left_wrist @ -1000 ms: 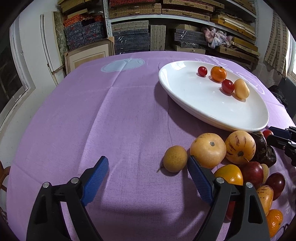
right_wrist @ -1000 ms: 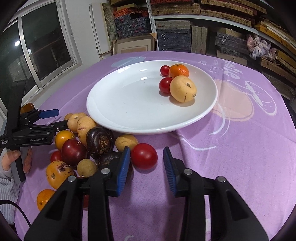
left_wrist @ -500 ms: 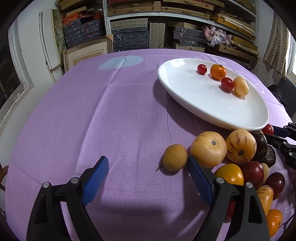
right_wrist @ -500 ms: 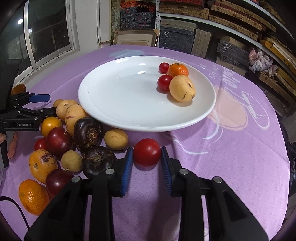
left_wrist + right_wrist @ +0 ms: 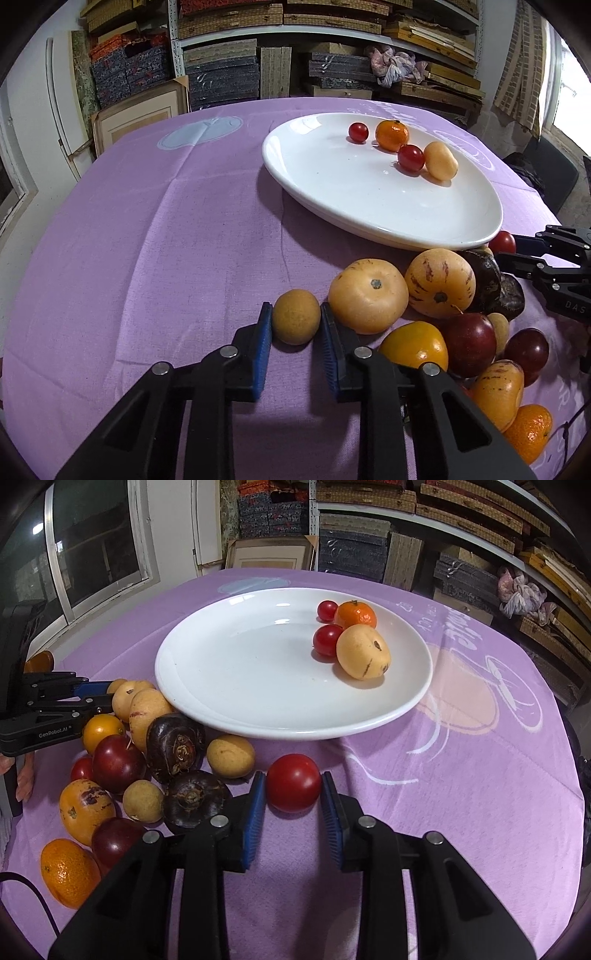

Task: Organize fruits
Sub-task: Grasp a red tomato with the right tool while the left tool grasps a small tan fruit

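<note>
Two fisheye cameras sit low over a table covered by a purple cloth, each looking forward and down along its own black, blue-padded fingers. The left wrist view faces the shelves with the white plate to its right. The right wrist view looks from further right, with the plate straight ahead. Both share the plate, the fruit pile and the shelves, and each catches the other gripper at its edge.

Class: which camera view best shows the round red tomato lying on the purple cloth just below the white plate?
The right wrist view: the round red tomato sits whole between the right gripper pads. The left wrist view shows only a sliver beyond the white plate.
</note>
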Demonstrator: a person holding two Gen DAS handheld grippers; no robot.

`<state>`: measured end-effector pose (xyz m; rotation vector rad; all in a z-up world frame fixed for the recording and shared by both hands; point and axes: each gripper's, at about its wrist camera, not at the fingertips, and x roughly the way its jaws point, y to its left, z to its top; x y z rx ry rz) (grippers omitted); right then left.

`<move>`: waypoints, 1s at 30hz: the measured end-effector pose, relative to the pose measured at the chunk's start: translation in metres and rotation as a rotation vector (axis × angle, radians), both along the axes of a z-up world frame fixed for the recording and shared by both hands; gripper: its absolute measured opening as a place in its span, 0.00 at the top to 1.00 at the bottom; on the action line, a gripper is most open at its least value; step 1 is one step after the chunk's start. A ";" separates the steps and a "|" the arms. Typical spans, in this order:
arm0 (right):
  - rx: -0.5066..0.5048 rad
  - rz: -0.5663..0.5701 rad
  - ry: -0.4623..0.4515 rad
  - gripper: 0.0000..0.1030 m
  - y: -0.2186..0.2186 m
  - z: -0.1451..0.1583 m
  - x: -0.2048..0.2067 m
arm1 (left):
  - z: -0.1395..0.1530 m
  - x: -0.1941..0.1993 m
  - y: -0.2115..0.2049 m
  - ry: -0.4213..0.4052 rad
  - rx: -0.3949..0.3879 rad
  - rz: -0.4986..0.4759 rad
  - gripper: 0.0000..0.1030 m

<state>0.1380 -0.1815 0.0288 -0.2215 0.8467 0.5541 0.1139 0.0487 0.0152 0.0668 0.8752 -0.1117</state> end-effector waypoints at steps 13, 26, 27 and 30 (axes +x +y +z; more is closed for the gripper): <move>0.031 0.012 -0.036 0.72 -0.004 0.005 -0.010 | 0.011 -0.010 0.009 -0.070 -0.054 0.014 0.75; 0.126 -0.025 -0.112 0.72 -0.032 0.042 -0.029 | 0.035 -0.016 0.003 -0.145 -0.104 0.012 0.75; 0.140 -0.032 -0.130 0.72 -0.034 0.051 -0.028 | 0.040 -0.013 -0.002 -0.146 -0.104 0.001 0.75; 0.152 -0.040 -0.149 0.72 -0.028 0.068 -0.016 | 0.050 0.011 -0.019 -0.129 -0.091 -0.023 0.75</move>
